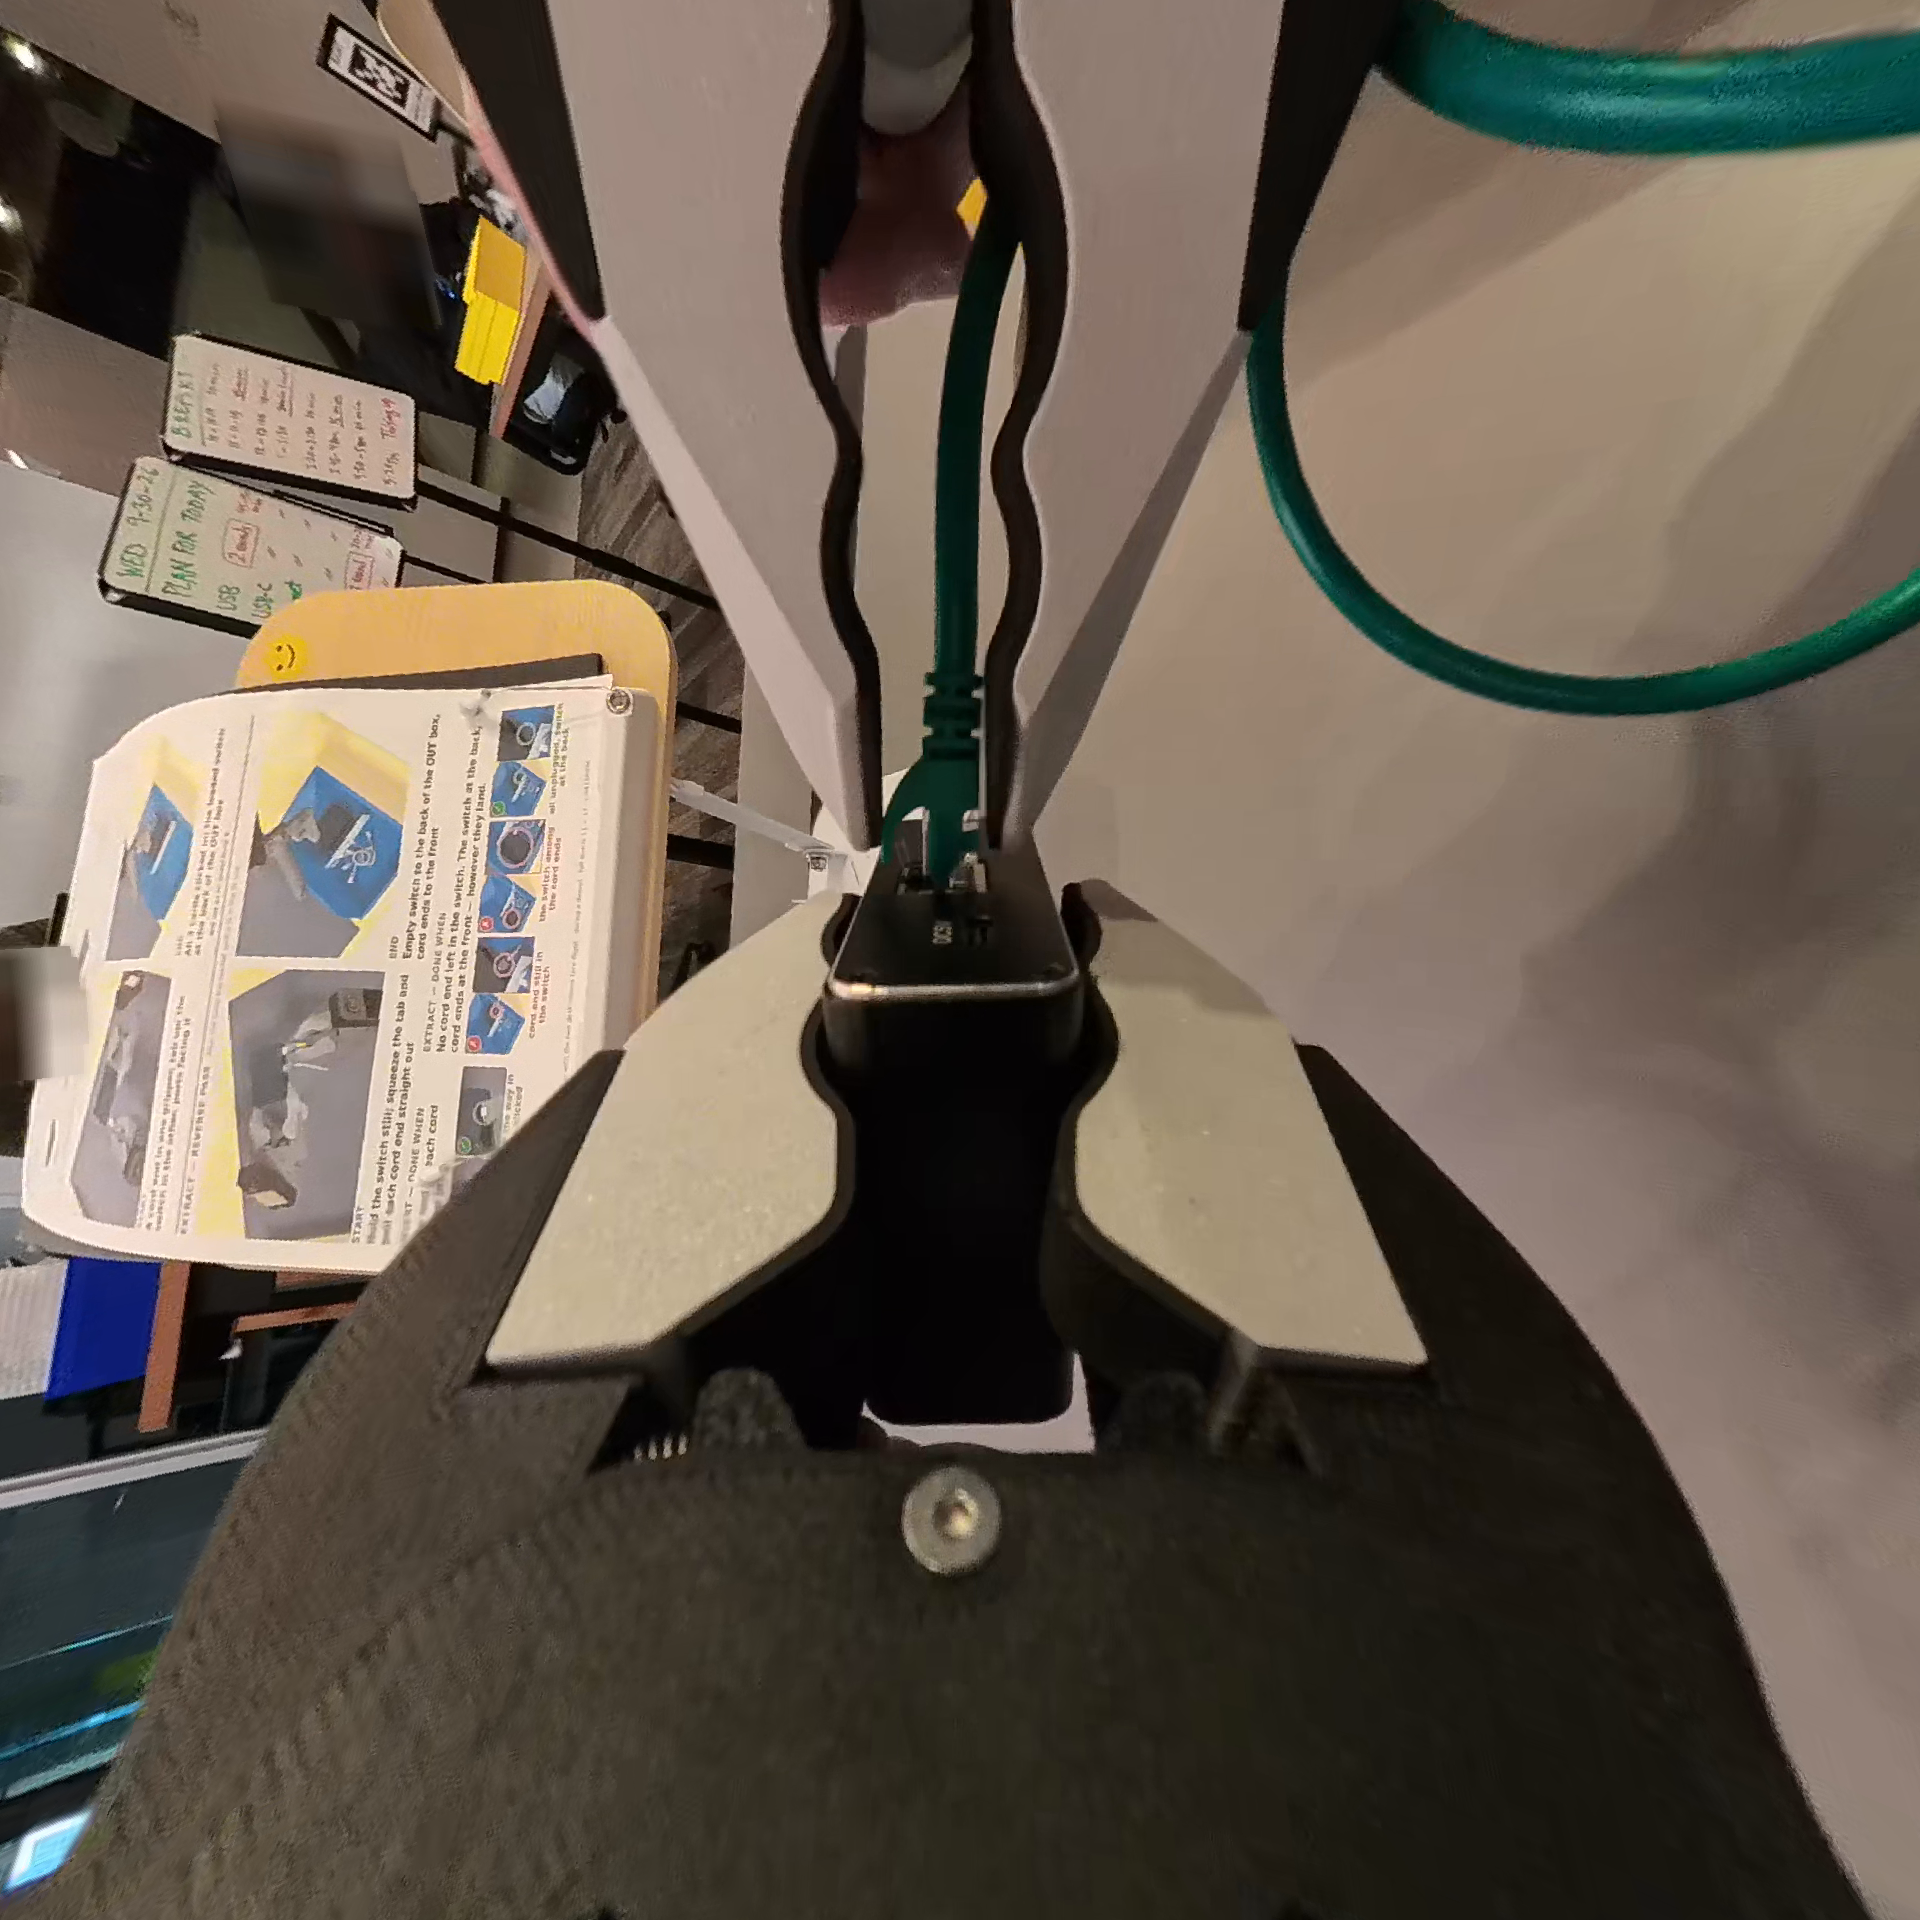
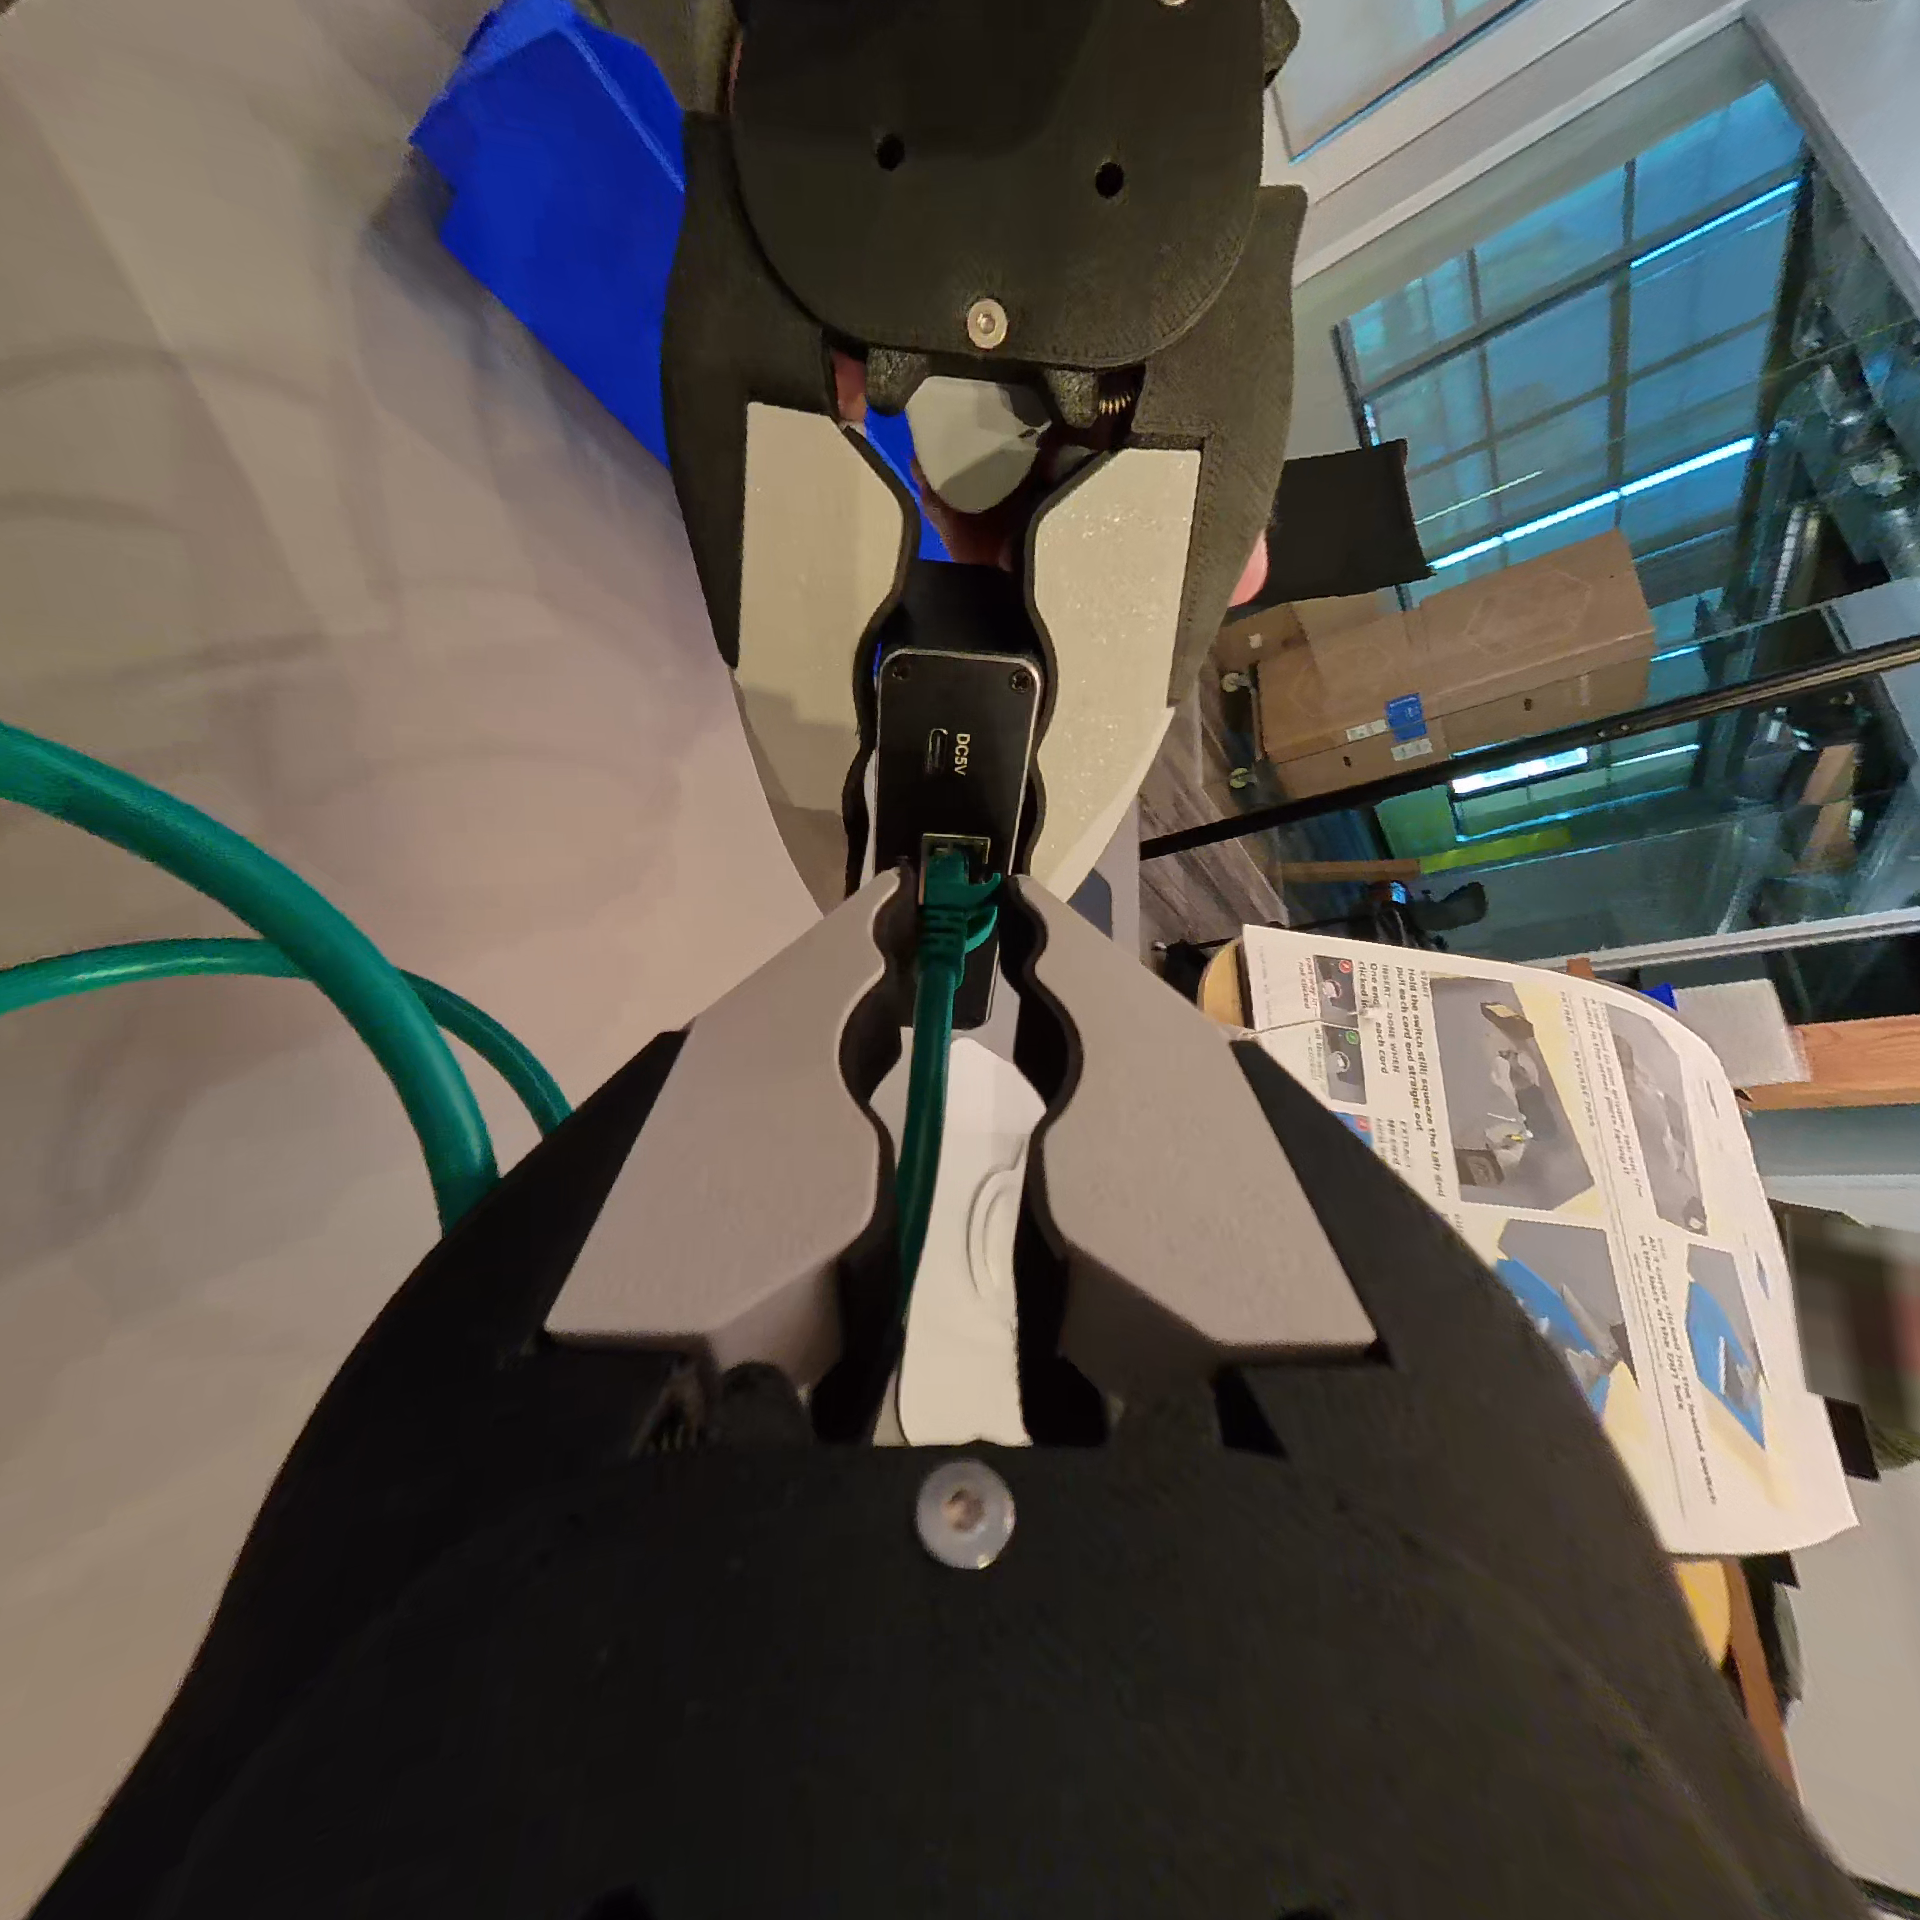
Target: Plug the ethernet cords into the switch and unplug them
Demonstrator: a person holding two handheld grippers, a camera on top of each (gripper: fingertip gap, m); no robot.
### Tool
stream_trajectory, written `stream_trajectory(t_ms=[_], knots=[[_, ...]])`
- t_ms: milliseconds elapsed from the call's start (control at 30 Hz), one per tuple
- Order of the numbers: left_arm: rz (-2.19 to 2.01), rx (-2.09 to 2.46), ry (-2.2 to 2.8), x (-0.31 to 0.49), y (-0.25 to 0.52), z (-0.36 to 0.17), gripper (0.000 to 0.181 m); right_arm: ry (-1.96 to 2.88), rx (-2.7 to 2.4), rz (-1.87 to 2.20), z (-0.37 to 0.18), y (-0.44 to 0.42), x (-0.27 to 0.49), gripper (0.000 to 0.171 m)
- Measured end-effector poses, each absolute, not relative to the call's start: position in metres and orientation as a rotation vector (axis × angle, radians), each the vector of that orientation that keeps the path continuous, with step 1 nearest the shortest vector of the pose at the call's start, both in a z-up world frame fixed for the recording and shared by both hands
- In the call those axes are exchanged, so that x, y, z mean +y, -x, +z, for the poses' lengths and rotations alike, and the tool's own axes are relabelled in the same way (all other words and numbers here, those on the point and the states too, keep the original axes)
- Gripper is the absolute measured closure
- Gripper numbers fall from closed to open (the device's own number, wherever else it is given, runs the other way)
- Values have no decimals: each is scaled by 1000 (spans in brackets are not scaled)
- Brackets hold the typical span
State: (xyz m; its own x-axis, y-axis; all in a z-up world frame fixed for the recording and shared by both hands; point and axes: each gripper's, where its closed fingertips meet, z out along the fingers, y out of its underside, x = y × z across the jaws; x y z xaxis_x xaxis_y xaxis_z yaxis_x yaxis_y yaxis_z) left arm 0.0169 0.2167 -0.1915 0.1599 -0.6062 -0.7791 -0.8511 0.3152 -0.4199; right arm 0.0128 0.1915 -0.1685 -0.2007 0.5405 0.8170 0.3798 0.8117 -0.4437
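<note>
Your left gripper (image 1: pixel 951 935) is clamped on the black switch (image 1: pixel 951 1091). Your right gripper (image 2: pixel 951 894) is nearly closed around the green ethernet cord (image 2: pixel 930 1039), whose plug (image 2: pixel 951 873) sits in a port.

The switch (image 2: pixel 954 769) is glossy black with a thin silver edge around its end face. The cord (image 2: pixel 920 1091) plugged into it is deep teal green, boot and cable alike, and its loops left of the switch are the same green. The right gripper (image 2: pixel 951 914), below the switch, has matte grey fingers on a black textured body; the left gripper (image 2: pixel 951 665), above the switch, has paler speckled grey fingers edged in black. A bright blue bin (image 2: pixel 551 208) sits up-left of the switch. The instruction sheet (image 2: pixel 1558 1247), down-right, is white with blue, yellow and grey pictures.
</note>
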Motion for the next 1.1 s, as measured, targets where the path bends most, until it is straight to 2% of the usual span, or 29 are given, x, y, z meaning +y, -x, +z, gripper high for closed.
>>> stream_trajectory(t_ms=[300, 433, 600, 767, 1100], knots=[[283, 1535, 1357, 219, -19, -182, 145, 707, -1880, 182, -165, -14, 191, 140], [225, 1526, 1344, 216, -20, -175, 145, 721, -1881, 330, -145, -18, 182, 129], [166, 1505, 1343, 215, -20, -167, 145, 670, -1952, 208, -144, -19, 188, 151], [157, 1508, 1336, 213, -21, -165, 145, 627, -1987, 126, -146, -15, 191, 153], [135, 1514, 1304, 207, -25, -160, 145, 593, -1941, 222, -138, -15, 183, 159]])
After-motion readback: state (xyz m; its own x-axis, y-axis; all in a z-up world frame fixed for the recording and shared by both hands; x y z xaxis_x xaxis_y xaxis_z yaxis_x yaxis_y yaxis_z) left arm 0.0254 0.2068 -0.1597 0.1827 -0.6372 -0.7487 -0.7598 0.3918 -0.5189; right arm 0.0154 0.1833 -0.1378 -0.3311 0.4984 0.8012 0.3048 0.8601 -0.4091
